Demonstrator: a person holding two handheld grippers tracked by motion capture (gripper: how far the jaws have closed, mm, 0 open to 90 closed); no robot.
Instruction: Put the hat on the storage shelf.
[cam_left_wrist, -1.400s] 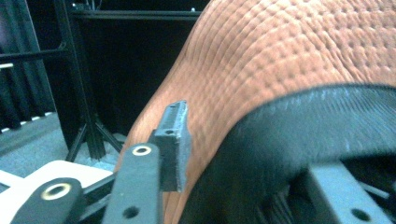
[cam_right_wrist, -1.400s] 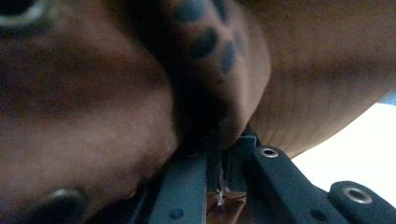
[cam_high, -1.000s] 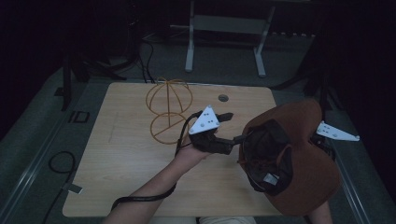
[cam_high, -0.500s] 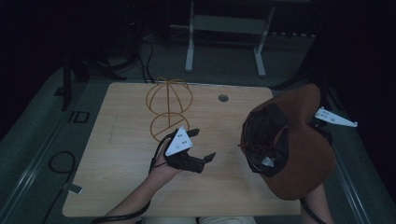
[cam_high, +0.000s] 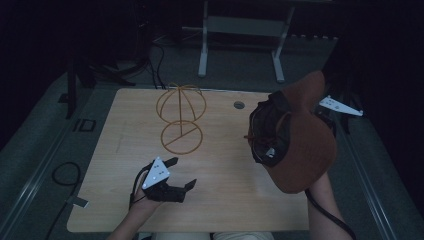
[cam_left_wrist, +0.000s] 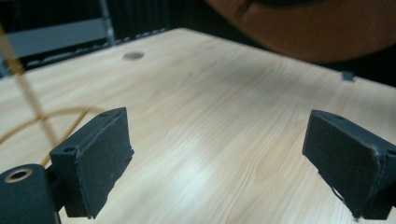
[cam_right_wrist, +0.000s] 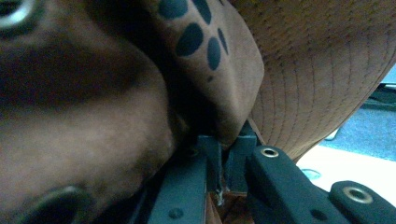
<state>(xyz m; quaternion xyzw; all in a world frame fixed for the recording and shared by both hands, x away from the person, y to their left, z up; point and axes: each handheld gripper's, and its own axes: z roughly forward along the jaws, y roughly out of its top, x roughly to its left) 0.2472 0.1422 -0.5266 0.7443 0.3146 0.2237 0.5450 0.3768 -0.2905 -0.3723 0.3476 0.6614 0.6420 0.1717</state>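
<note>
A brown cap (cam_high: 300, 145) hangs over the table's right side with its dark lining turned left. My right gripper (cam_right_wrist: 224, 163) is shut on the cap's (cam_right_wrist: 317, 70) edge, and its grey plate (cam_high: 340, 106) sticks out behind the cap. A gold wire hat stand (cam_high: 181, 117) stands upright at the table's middle back. My left gripper (cam_high: 184, 172) sits low near the front left, open; its jaws have just been opening and nothing is between them. In the left gripper view, bare wood lies between the pads of that gripper (cam_left_wrist: 217, 158), with the cap (cam_left_wrist: 317, 28) above.
The light wooden table (cam_high: 225, 165) has a round cable hole (cam_high: 239, 105) near its back edge. A white metal frame (cam_high: 240, 30) stands on the floor behind it. Cables (cam_high: 65, 175) lie on the floor to the left.
My left gripper has let go near the cap, moved to the front left and sunk toward the table, with its jaws wider. The right gripper has carried the cap a little to the right.
</note>
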